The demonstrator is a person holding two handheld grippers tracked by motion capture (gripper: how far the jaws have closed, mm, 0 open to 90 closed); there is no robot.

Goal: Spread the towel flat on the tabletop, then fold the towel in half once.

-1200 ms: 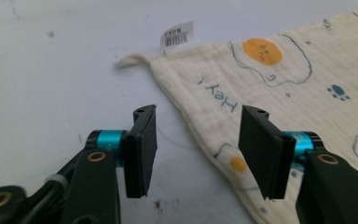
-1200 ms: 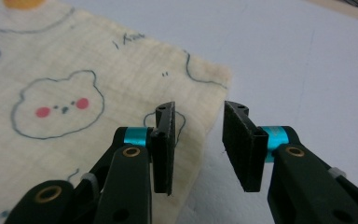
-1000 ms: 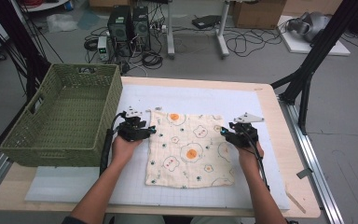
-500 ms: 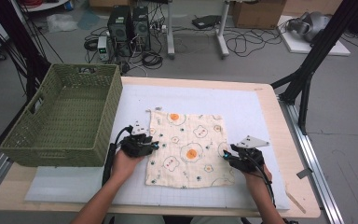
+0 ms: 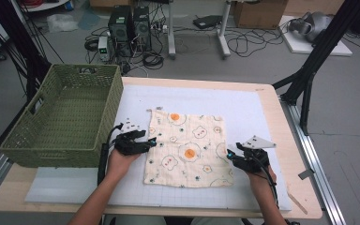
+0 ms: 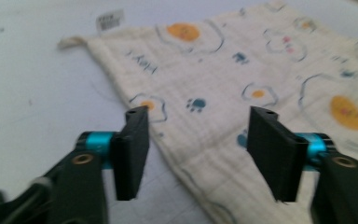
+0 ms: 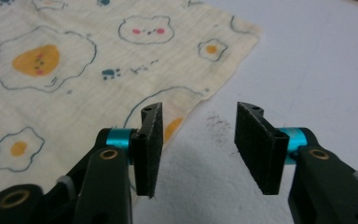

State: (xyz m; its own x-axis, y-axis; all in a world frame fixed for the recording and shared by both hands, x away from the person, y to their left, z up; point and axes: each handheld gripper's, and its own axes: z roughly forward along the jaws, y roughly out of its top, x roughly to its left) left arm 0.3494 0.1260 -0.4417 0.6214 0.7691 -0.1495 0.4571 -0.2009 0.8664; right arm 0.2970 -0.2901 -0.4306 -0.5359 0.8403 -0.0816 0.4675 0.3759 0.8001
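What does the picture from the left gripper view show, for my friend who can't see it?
The left hand-held gripper has its two black jaws open over the edge of a cream cloth printed with fried eggs and paw prints. The cloth lies flat on a white mat, with a small tag at its far corner.

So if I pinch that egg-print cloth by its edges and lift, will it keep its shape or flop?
Probably flop: the cloth lies flat against the mat with faint wrinkles, like thin woven fabric. It looks light, so both open grippers, left and right, should lift it easily. Pushed, it would likely bunch up rather than slide.
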